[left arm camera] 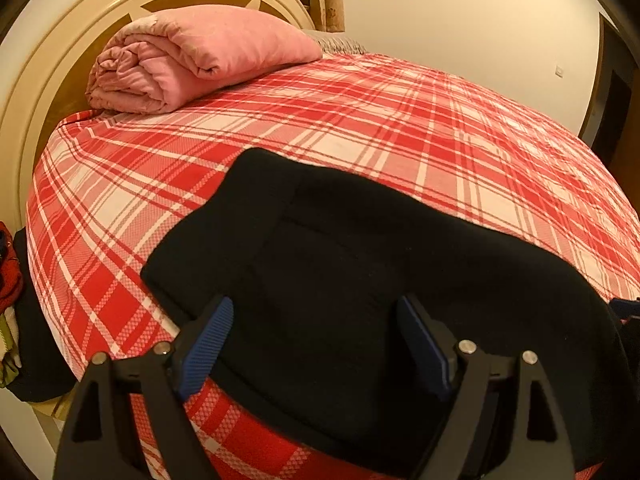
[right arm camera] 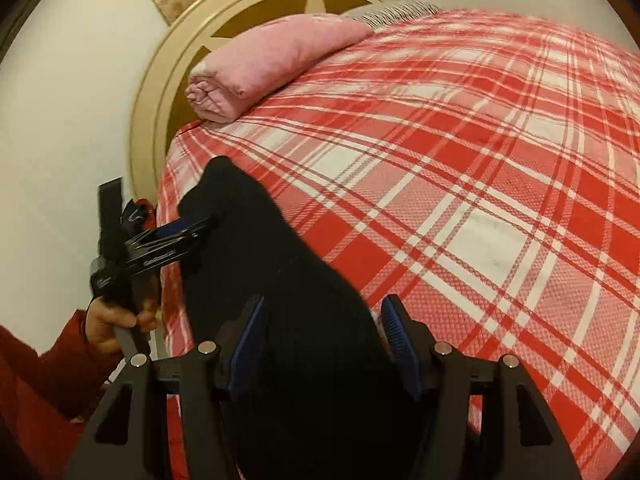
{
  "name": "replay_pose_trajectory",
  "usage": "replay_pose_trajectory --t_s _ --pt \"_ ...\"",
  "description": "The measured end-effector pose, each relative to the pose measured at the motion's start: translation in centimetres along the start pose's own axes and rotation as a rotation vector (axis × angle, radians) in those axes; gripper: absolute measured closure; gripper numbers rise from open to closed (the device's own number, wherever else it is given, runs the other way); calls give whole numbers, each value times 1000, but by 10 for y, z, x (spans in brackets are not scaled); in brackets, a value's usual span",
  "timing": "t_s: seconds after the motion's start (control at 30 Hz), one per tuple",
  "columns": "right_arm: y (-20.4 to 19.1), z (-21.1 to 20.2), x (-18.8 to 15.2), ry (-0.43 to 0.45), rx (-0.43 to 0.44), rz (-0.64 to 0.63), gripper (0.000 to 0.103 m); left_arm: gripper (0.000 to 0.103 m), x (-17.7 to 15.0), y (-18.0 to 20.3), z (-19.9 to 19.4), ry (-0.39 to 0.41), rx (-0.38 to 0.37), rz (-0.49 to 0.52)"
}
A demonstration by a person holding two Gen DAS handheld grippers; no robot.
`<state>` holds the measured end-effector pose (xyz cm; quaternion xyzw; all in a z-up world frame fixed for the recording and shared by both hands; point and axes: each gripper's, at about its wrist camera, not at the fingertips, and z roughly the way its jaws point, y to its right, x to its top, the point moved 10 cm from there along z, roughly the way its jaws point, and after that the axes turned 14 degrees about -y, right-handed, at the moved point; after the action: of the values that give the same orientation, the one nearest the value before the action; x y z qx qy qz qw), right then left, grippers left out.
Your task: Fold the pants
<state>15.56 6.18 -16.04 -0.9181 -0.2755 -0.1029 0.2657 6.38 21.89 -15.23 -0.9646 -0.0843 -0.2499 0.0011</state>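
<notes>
The black pants (left arm camera: 340, 280) lie at lower centre on our plaid bed (left arm camera: 440, 128); left gripper (left arm camera: 316, 340) and right gripper (right arm camera: 324, 340) straddle cloth, jaws apart, nothing pinched — we should close squarely on the edge, both layers, before lifting.

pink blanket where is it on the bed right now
The rolled pink blanket lies at the head of the plaid bed, against the round headboard, upper left in both views, well beyond the black pants.
</notes>
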Motion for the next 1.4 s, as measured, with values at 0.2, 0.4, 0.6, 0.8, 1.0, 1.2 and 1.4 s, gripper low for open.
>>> replay_pose_trajectory --t_s 0.2,0.4,0.6,0.8,1.0,1.2,1.4 --pt "-23 5 2 -32 121 -13 42 16 0 0 0 -6 -3 -1" --pt "-58 7 -21 -70 181 -79 42 16 0 -1 0 -1 -2 -3" --pt "-36 22 -11 -41 151 5 42 16 0 0 0 -5 -8 -4" --pt "-65 52 4 -118 338 3 39 16 0 -1 1 -5 -10 -5" --pt "-66 64 38 -60 290 -19 38 15 0 0 2 -4 -12 -5" --pt "0 3 79 190 -4 39 38 13 -1 -1 3 -5 -15 12" --pt "27 -25 73 183 173 156 38 13 -1 -2 3 -2 -19 9"
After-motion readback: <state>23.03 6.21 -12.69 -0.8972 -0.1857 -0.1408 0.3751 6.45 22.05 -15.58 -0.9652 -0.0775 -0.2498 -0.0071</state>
